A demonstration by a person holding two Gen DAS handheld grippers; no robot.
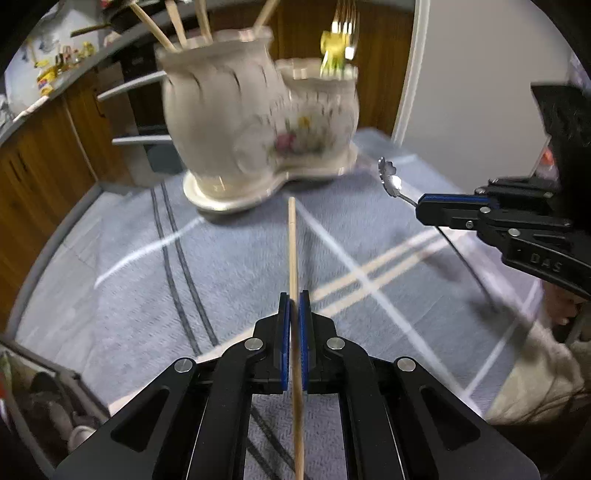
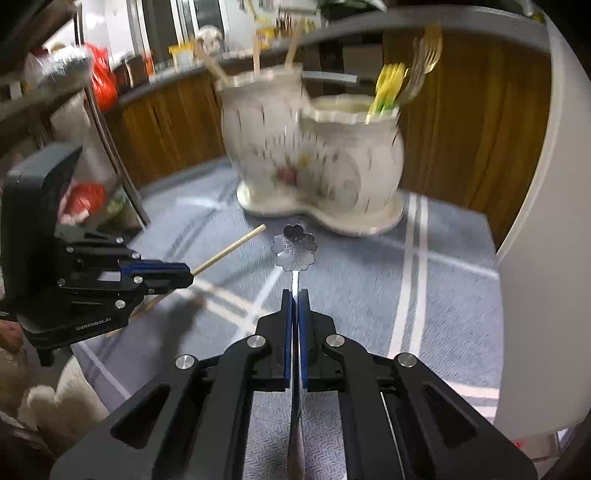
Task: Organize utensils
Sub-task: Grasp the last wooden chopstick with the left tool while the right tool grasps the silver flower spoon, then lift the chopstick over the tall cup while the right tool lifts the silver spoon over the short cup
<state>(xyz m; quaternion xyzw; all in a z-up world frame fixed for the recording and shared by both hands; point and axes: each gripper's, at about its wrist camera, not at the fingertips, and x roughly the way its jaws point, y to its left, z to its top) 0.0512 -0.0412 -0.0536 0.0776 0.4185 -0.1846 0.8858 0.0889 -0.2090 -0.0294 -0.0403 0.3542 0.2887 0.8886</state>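
The left tool [image 1: 294,299] is clamped on a pale wooden chopstick [image 1: 292,243], a thin round stick that runs straight out between the blue pads, its far tip near the base of the ceramic holder [image 1: 229,122]. The right tool [image 2: 295,295] is clamped on the slim handle of a small silver spoon [image 2: 294,247] with a flower-shaped bowl, held above the blue striped cloth [image 2: 454,266] on the worktop. The holder stands at the far side: a cream, flower-painted, two-compartment piece on one shared base. Its taller left compartment holds several wooden chopsticks [image 1: 173,29]; the lower right one holds gold forks [image 2: 424,55] and yellow-handled pieces [image 2: 388,88].
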